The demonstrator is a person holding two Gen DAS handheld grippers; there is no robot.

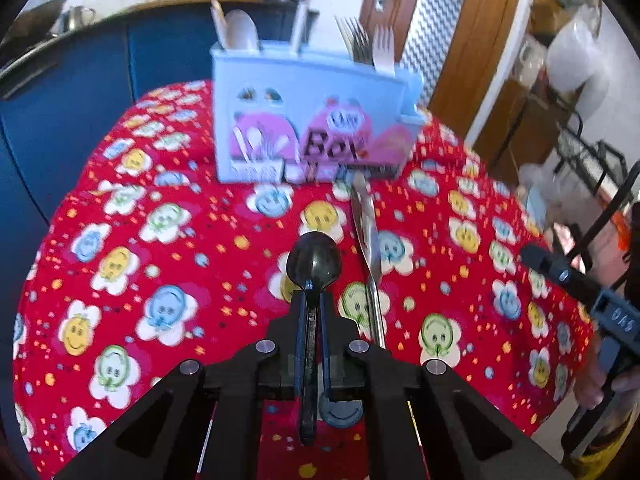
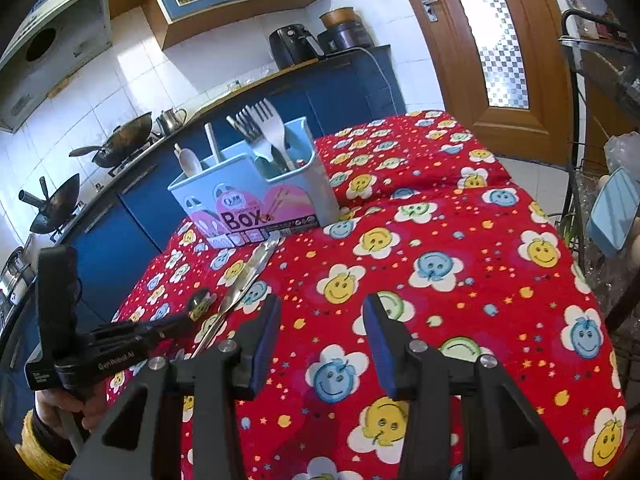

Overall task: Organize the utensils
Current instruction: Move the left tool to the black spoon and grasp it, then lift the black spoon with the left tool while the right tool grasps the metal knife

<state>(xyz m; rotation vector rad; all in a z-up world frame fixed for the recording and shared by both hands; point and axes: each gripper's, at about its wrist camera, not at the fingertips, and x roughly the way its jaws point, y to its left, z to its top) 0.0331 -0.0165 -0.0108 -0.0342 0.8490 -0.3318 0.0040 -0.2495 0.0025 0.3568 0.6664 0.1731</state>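
left claw [image 1: 313, 300] clamped on the thin handle of a black spoon [image 1: 314, 261], bowl pointing far, raised above the worktop [image 1: 120, 240] with its red smiley-flower cloth. just right of the spoon, a metal knife [image 1: 369, 240] lying flat on the cloth, tip reaching far toward the foot of the box. seen from the right wrist, the same left claw [image 2: 180, 320] low at the left edge with the spoon [image 2: 202, 300] bowl poking out just left of the knife [image 2: 244, 280].

right claw [image 2: 318, 336] spread wide, blue pads [image 2: 378, 344] apart with nothing between them, hovering over bare cloth near the middle of the worktop [image 2: 460, 240], well apart from the knife.

far beyond both, a pale blue utensil box [image 1: 312, 120] standing upright on the cloth, pink print and the word "box" on its near face. split into compartments: left one holding a white spoon [image 1: 242, 30] and a pale stick-like handle; right one packed with metal forks [image 1: 356, 38] and a white fork [image 1: 383, 46], tines up. from the right wrist, the box [image 2: 256, 200] with forks [image 2: 256, 128] in its right compartment and the white spoon [image 2: 191, 162] in its left; something slim and white between them, too blurred to name.
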